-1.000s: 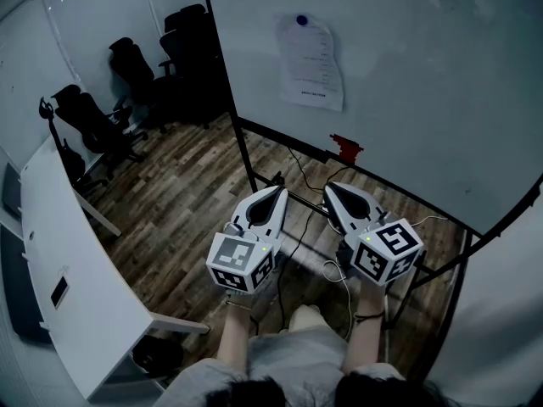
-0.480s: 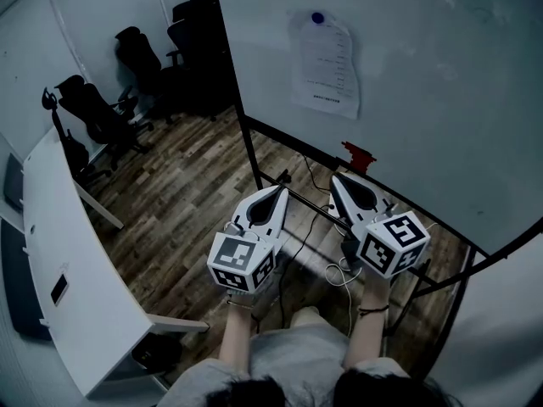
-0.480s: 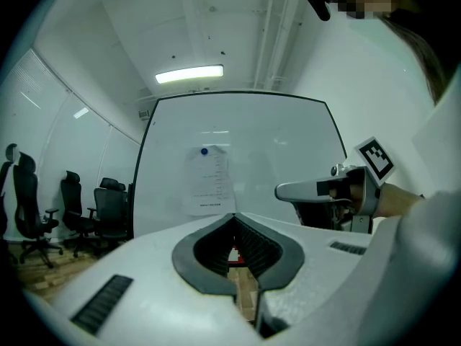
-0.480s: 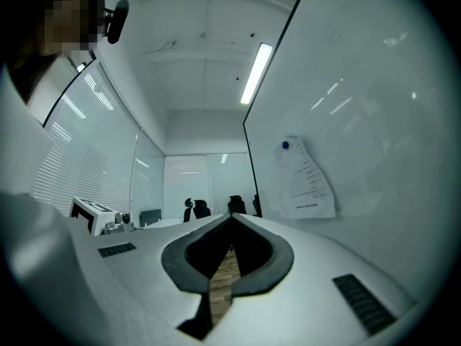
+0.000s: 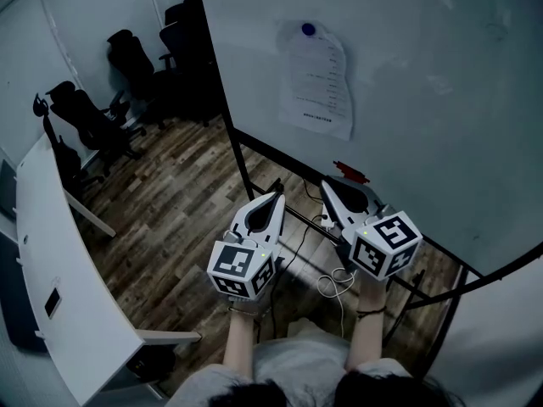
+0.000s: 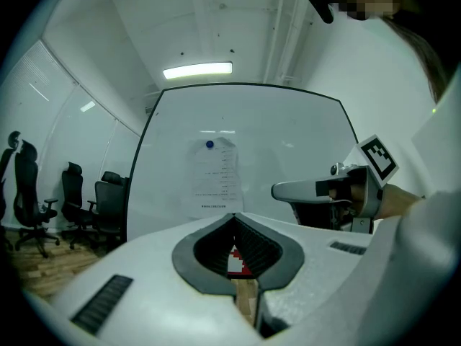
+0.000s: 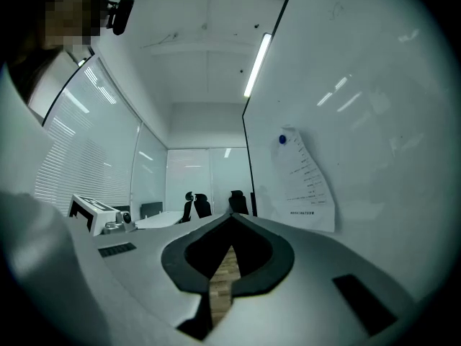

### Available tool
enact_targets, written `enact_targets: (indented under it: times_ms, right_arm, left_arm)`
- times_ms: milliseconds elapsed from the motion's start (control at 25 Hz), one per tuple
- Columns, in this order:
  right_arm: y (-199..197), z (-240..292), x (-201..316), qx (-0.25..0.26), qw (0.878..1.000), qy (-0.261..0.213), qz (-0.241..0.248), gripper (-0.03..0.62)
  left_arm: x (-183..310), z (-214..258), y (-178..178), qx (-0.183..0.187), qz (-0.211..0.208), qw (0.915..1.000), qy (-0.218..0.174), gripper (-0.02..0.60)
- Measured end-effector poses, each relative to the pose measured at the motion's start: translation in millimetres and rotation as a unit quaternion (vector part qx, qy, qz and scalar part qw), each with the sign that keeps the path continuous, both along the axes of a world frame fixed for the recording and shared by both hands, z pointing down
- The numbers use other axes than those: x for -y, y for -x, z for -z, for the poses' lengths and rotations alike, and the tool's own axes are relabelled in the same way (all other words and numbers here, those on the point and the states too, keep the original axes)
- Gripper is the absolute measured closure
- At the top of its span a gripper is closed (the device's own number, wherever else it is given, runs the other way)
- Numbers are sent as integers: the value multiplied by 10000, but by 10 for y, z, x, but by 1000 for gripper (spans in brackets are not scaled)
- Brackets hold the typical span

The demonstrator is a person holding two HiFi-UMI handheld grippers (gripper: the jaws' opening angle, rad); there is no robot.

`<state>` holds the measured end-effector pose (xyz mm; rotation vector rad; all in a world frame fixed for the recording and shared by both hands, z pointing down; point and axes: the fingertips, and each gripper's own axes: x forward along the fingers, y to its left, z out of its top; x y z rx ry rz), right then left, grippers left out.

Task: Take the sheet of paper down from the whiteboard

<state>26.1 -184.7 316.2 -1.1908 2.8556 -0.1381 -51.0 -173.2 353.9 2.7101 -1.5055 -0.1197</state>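
The white printed sheet of paper (image 5: 316,83), pinned by a round blue magnet (image 5: 308,30) far up the glossy whiteboard (image 5: 441,100), is best neared squarely, with the left gripper (image 5: 275,194) and right gripper (image 5: 327,184), both closed on nothing, opened beforehand.

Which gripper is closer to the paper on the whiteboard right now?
Right. The right gripper is lower than the paper, close to the board; the left gripper sits beside it, farther from the board. Neither touches the paper.

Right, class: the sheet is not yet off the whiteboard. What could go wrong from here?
The sheet of paper hangs from one blue magnet; tugging low could tear it or drop the magnet. Both the left gripper and right gripper are shut and might just push the sheet. Floor cables could cause tripping.
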Motion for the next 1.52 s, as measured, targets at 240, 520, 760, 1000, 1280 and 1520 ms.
enact_targets:
  times_ms: [240,520,760,1000,1280,1520]
  right_arm:
    - [-104,-38,170,52,9999,61,-63,594]
    - [-290,-40,295,51,9996,8,-272,594]
    - [-459,-30,493,26,9984,-28,-568,592]
    - [-403,33,815,69,9972,-121,-740,594]
    - [-272,226,1195,151,9936,-468,-1013,594]
    - [-274,361,1405,86,9875,-710,-1405,594]
  left_arm:
    - [137,-11,-79,163,36,9998,48,577]
    - [325,-24,-159,167,36,9998,31,577]
    - [530,39,-301,63,-279,9995,-108,577]
    - [878,151,-219,163,-378,9989,-237,577]
    - [1371,530,-57,48,-746,9952,-630,577]
    - [1652,862,-82,-311,-1299,9839,-1188,577]
